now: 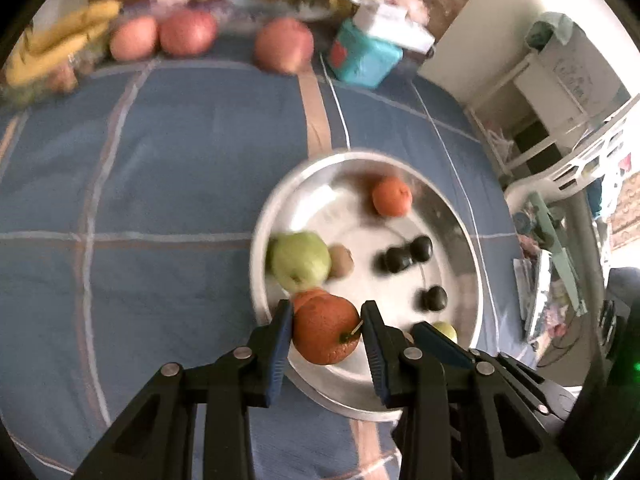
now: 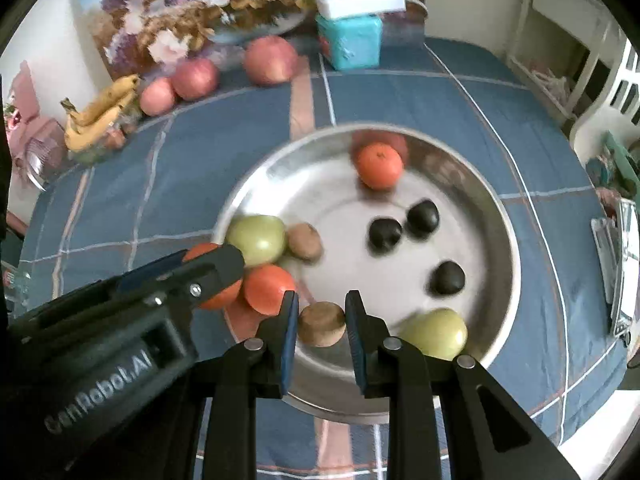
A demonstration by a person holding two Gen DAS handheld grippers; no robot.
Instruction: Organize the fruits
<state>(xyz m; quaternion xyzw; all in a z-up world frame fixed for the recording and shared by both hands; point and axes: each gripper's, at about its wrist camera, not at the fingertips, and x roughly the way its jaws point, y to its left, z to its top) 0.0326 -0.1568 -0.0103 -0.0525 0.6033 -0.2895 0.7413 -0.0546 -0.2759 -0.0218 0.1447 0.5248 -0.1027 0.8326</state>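
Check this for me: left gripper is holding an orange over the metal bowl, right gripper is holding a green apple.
One thing is wrong. The right gripper holds a small brown fruit, likely a kiwi, between its jaws, not a green apple; the right wrist view shows it. The green apples lie loose in the metal bowl. The left gripper does hold an orange.
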